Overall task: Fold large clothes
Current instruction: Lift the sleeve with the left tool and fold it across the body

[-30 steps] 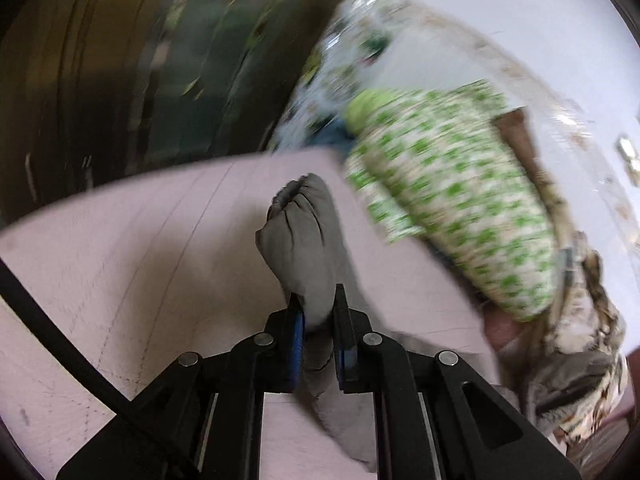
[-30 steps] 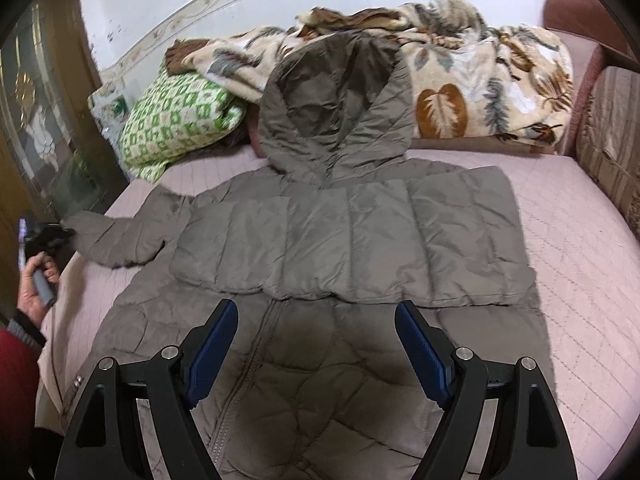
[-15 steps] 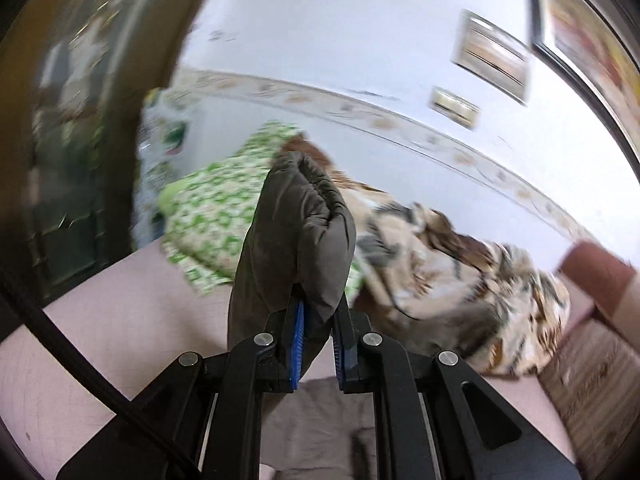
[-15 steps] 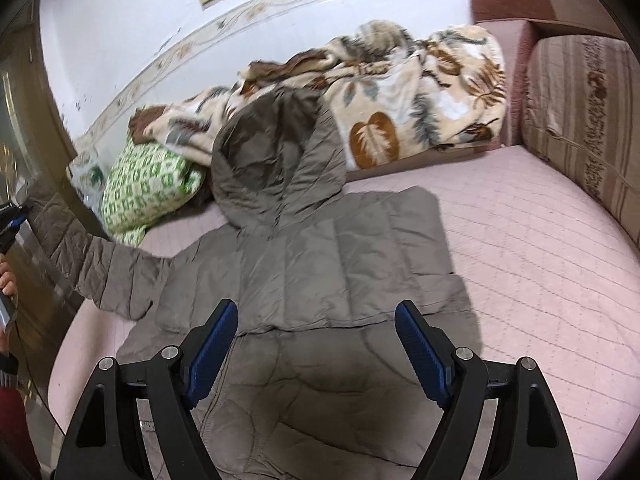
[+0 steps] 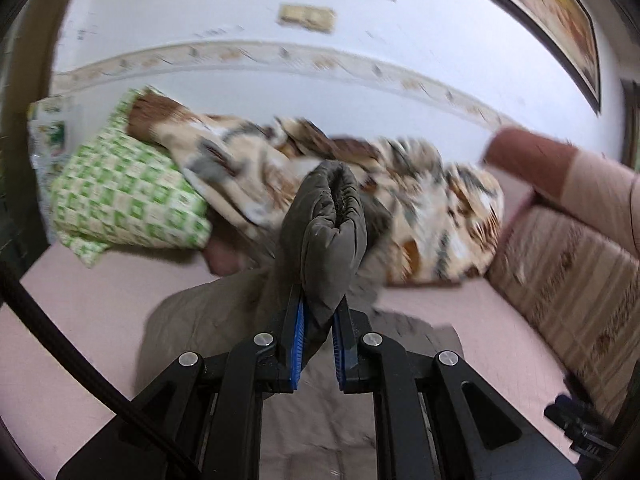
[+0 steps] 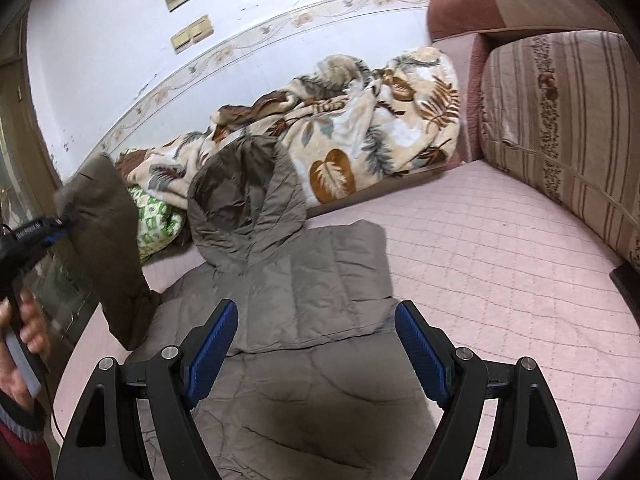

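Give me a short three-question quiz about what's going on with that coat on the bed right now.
1. True or false: the left tool is clamped on the coat sleeve.
2. What does the right tool hold? A) the hood B) nothing C) a pillow
3. The hood leans against the leaf-print ____.

Key: 1 true; 2 B, open above the coat; 3 blanket.

Soft even light, motion-blurred left view, fisheye-curved dark edges.
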Tool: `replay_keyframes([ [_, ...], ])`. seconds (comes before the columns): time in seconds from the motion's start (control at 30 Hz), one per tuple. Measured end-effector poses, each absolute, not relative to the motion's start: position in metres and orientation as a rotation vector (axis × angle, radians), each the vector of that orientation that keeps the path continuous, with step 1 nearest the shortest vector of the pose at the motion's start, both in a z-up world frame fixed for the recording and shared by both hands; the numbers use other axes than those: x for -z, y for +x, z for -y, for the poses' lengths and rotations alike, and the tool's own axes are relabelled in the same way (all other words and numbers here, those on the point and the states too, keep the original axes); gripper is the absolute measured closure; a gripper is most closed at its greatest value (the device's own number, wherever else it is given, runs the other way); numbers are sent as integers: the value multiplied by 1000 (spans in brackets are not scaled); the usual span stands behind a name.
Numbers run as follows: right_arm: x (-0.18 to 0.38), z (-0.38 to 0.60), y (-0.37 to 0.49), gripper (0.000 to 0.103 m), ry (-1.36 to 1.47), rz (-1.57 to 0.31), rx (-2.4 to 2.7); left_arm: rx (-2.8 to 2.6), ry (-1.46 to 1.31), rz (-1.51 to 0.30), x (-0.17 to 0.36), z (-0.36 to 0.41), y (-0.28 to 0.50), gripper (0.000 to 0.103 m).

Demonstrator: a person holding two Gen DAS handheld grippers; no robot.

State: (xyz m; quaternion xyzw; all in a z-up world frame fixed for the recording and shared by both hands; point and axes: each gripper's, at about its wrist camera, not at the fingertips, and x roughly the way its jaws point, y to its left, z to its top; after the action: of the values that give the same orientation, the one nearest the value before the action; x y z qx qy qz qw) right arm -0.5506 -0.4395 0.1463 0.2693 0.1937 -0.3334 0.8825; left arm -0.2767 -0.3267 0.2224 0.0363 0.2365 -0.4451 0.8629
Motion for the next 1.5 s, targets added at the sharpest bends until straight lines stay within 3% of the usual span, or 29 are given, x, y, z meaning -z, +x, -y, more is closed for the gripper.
replay_keyframes([
  [0.57,-142,457,-565,18,624,-393,748,963,522,-720,-42,458,-370,86],
  [0.67,-139,459,-563,18,626,-403,756,1002,532,-733,-41,458,-376,61],
  [0.7,-138,460,-562,18,630,-401,757,1022,526,-737,-44,456,-377,46],
  [0.73,-138,461,-562,18,630,-402,763,1043,517,-736,-48,453,-379,40],
  [0.93,-129,471,-558,18,695,-404,762,1087,430,-679,-92,409,-370,40],
  [1.07,-123,471,-545,18,725,-413,702,979,373,-650,-119,360,-323,36],
  [1.5,-40,483,-447,19,1053,-530,434,643,314,-715,-111,277,-178,36],
])
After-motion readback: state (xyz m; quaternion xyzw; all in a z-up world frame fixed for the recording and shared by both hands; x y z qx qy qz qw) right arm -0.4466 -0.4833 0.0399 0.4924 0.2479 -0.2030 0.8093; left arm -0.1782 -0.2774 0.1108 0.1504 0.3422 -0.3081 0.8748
